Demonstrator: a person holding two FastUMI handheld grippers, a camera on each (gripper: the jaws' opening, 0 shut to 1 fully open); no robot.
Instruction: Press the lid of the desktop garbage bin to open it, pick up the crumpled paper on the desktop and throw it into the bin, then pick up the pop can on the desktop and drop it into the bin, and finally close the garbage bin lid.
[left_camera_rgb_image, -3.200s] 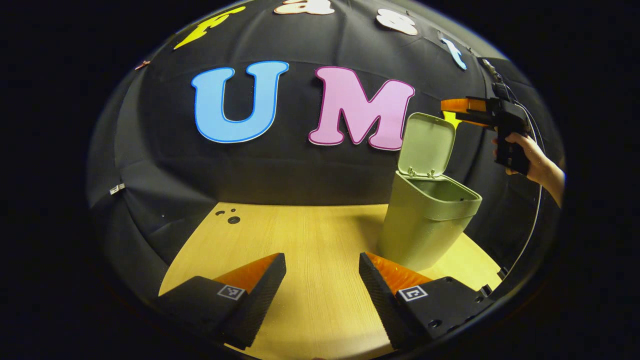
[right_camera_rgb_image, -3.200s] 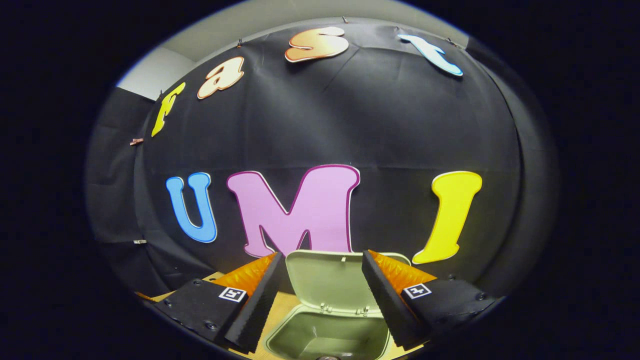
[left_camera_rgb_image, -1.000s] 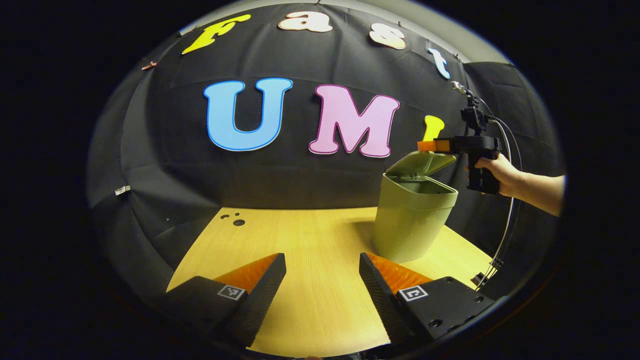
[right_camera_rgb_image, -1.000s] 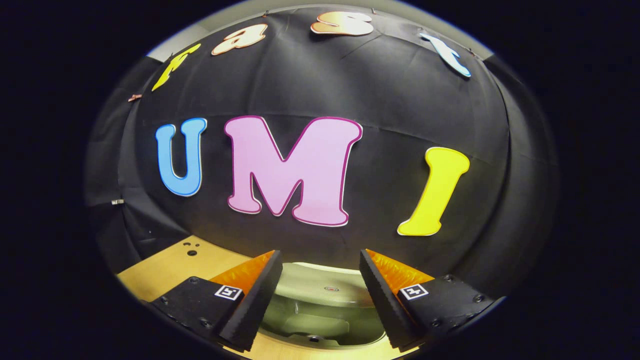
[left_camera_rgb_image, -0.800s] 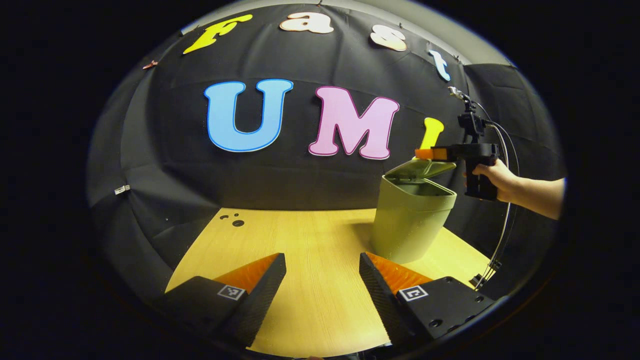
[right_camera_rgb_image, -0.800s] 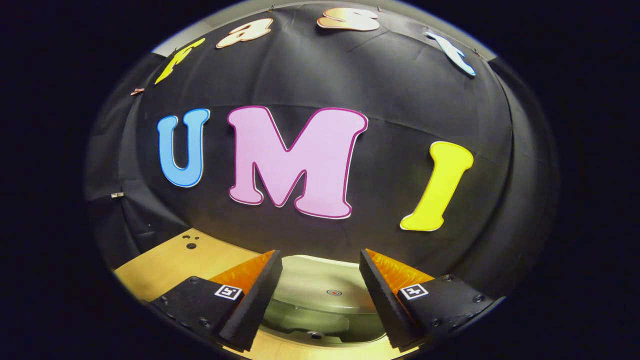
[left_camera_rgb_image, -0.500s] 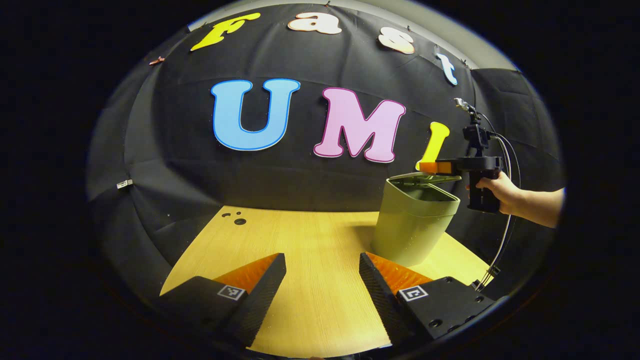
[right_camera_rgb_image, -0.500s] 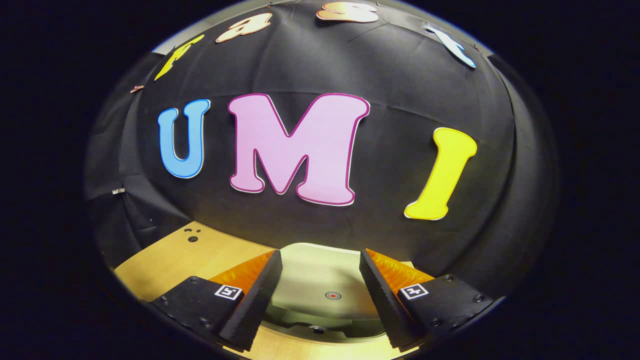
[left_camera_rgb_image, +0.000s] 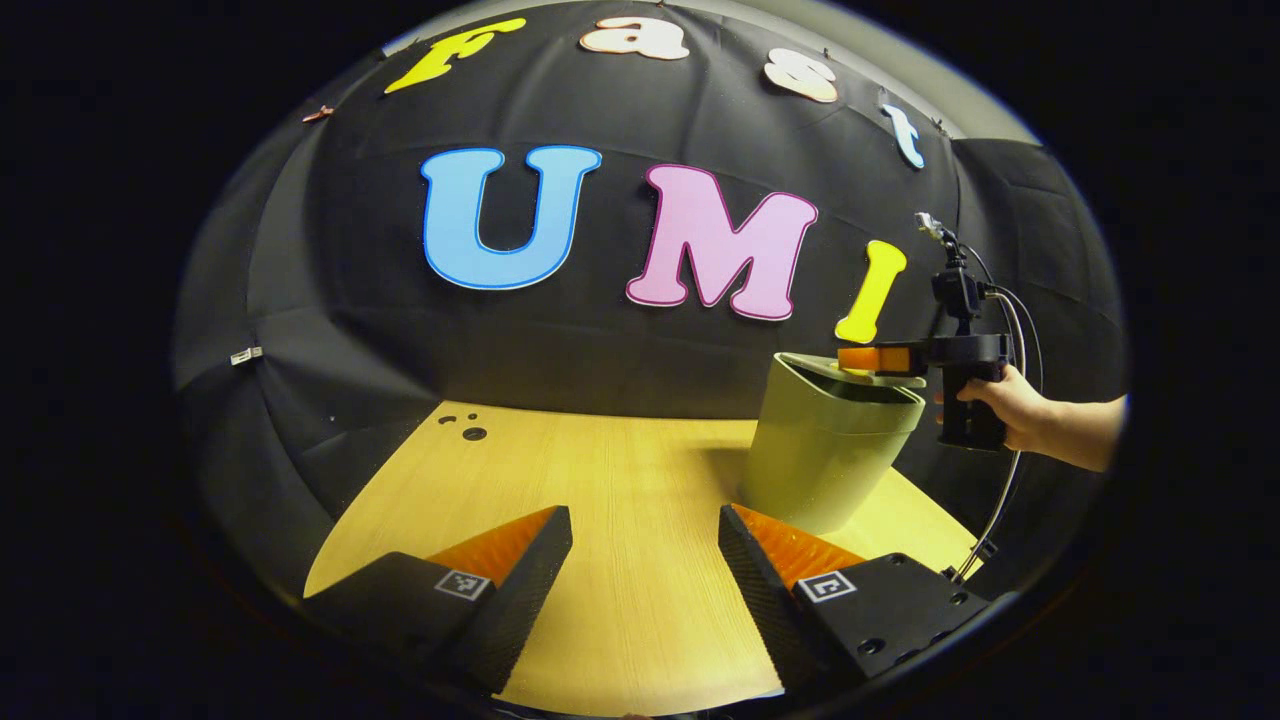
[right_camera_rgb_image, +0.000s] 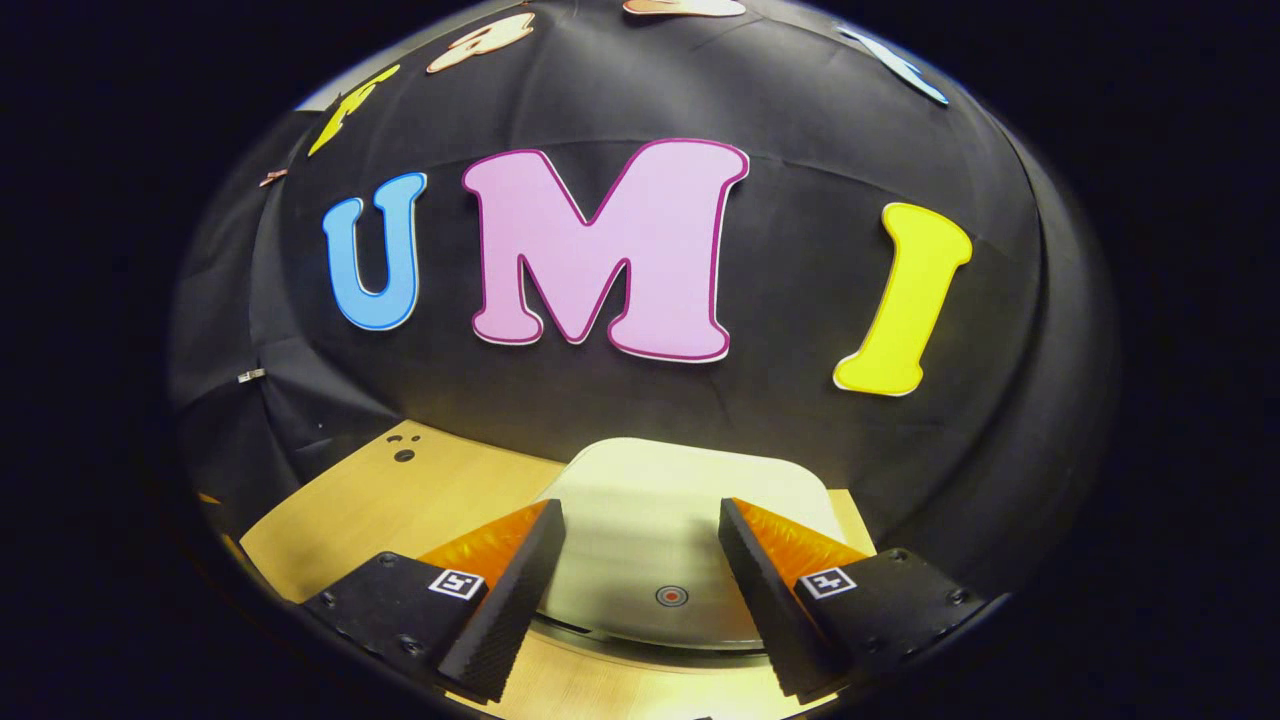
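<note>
While right gripper (right_camera_rgb_image: 640, 550) spreads above lid (right_camera_rgb_image: 660, 500), bin (left_camera_rgb_image: 825, 450) contents stay hidden.

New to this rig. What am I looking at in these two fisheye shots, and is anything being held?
No robot arm here: a person holds a two-finger gripper in each hand, and a camera rides on each one, looking along its fingers. In the left gripper view, the left gripper hangs open over the wooden table, holding nothing. Farther off stands a green bin, and a hand holds the right gripper level on the bin's lid. The right gripper view looks down on that lid between the right gripper's open fingers, with a small round mark near its front edge. Nothing is gripped.
</note>
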